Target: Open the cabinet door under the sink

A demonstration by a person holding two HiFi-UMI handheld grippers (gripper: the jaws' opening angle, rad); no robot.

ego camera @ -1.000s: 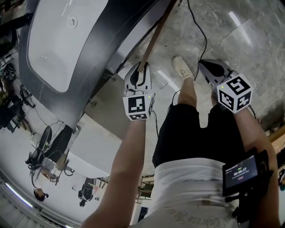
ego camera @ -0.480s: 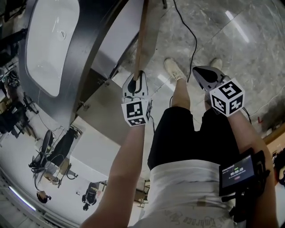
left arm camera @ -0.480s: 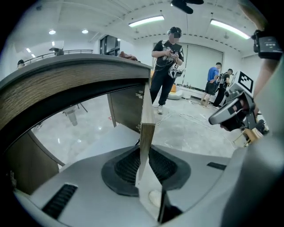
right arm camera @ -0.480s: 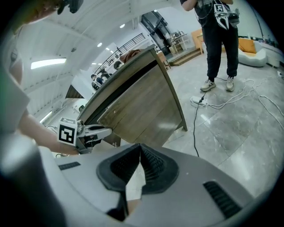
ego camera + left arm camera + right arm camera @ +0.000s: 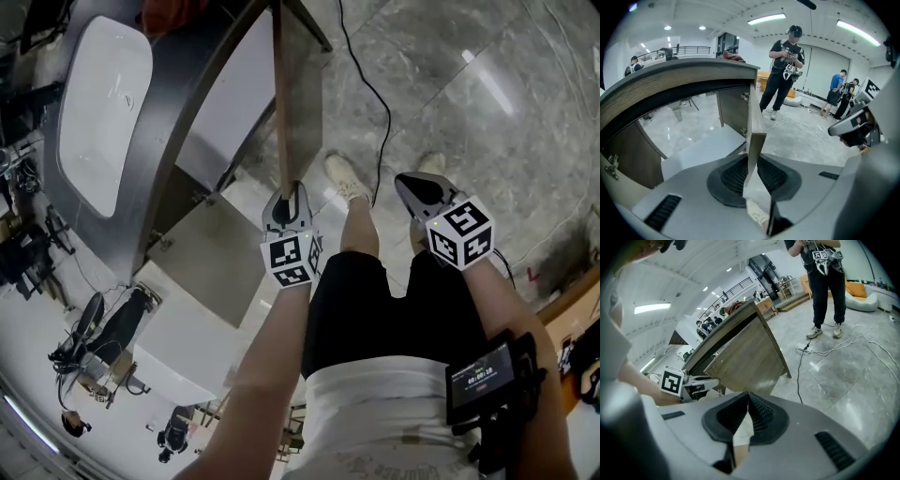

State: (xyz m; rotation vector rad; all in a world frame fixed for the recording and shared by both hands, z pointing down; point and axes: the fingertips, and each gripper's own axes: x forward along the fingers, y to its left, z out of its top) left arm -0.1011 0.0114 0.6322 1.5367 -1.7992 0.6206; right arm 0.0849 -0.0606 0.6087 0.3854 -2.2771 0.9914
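The white sink [image 5: 101, 103] sits in a dark counter [image 5: 173, 112] at the upper left of the head view. The wooden cabinet door [image 5: 278, 103] under it stands swung out, seen edge-on from above. My left gripper [image 5: 287, 199] is shut on the door's free edge. In the left gripper view that door edge [image 5: 755, 123] runs straight between the pads, with the left gripper [image 5: 753, 161] clamped on it. My right gripper [image 5: 419, 192] hangs over the floor to the right, shut and empty. From the right gripper [image 5: 747, 398] I see the door's face [image 5: 745, 357].
The open cabinet shows a white bottom shelf [image 5: 701, 145]. A black cable [image 5: 377, 103] trails over the marble floor beside the door. My shoes [image 5: 343, 178] stand just behind the grippers. Another person [image 5: 784, 61] stands farther off, with white cables [image 5: 806, 129] on the floor.
The door has swung farther out from the cabinet, drawn along by my left gripper. Both grippers have shifted back from the counter, and the sink sits farther off to the left.
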